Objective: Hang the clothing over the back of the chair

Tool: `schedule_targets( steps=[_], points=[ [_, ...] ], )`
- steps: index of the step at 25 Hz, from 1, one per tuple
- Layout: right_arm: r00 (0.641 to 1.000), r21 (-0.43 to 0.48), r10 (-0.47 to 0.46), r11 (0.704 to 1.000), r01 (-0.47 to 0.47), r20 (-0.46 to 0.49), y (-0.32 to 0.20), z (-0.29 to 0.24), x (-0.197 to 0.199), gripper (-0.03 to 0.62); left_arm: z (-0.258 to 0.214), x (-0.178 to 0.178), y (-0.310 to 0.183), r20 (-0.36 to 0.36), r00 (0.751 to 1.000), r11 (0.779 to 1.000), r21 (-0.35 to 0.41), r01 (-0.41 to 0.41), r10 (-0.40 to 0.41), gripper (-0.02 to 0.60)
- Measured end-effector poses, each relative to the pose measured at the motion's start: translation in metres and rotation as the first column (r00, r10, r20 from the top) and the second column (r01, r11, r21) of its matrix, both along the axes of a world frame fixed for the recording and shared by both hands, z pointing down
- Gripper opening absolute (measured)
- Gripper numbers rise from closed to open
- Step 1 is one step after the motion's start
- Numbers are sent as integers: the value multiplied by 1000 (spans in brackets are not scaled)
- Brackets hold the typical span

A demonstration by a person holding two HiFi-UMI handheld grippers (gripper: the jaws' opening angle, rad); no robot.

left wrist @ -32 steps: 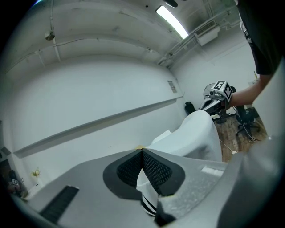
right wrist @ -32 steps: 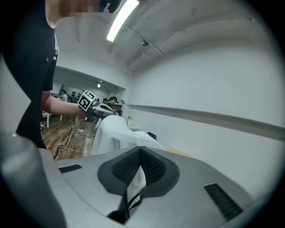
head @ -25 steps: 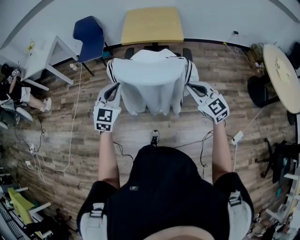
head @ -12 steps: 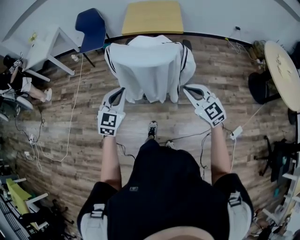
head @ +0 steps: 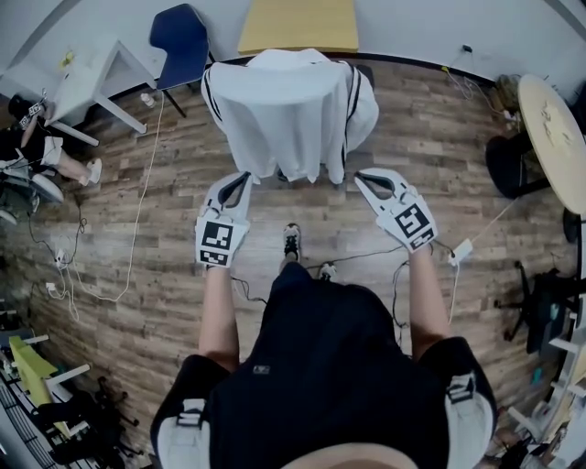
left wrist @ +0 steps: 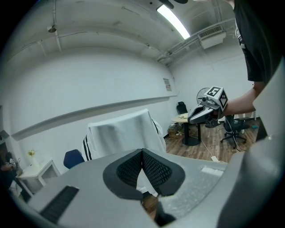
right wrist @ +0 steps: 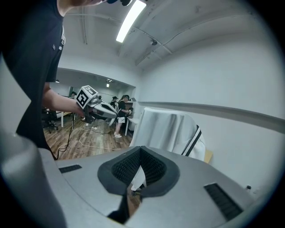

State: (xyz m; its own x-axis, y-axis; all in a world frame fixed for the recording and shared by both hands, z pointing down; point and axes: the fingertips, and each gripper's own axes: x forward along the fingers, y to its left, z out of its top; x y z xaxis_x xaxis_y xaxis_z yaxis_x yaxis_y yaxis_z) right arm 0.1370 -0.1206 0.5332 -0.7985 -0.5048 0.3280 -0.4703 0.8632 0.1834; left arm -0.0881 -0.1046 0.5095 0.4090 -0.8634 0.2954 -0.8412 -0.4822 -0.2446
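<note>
1. While the person's shoe [head: 291, 240] is standing on the wood floor [head: 156, 211], the left tool [head: 240, 178] and the right tool [head: 363, 176] are pointing forward side by side, each with its jaws pressed together on nothing.
2. Just past their tips, the clothing [head: 288, 110], white with dark stripes, is hanging draped over the chair [head: 363, 70], with its hem clear of both tools.
3. Open floor is lying on either side of the chair, and cables [head: 137, 229] are trailing across the left part.
4. Farther off, a yellow counter [head: 298, 25] is sitting close behind the chair by the wall, a blue chair [head: 180, 37] is standing to its left, and a round counter [head: 554, 128] is edging in at the far right.
5. Only the two gripper views are showing the garment from the side at its own height, and the left gripper view is also taking in a ceiling light [left wrist: 174, 21], which the head view is missing.
</note>
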Motion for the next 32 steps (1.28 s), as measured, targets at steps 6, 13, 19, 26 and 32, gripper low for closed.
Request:
schedule_targets(
  steps=[6,13,19,26,32],
  points=[
    [1000,-18,13,1000,-13,11,13,9,6,-5,9,13,16,-15,1000,1000,-24,-5,5,0],
    [1000,-30,-11,1000,11,-19,24,24,7,-6,13,22,21,-13,1000,999,-31,-11,10,0],
    [999,-29,-22,999,21,-33,23,27,5,-6,13,21,19,-16,1000,1000,-29,-11,11,0],
    [999,-27,-24,999,23,-33,21,22,3,-6,8,12,18,-19,1000,1000,-21,-3,3,0],
    [1000,-30,-12,999,11,-28,20,22,-1,-6,11,3,20,-22,1000,1000,-30,4,-5,0]
  ],
)
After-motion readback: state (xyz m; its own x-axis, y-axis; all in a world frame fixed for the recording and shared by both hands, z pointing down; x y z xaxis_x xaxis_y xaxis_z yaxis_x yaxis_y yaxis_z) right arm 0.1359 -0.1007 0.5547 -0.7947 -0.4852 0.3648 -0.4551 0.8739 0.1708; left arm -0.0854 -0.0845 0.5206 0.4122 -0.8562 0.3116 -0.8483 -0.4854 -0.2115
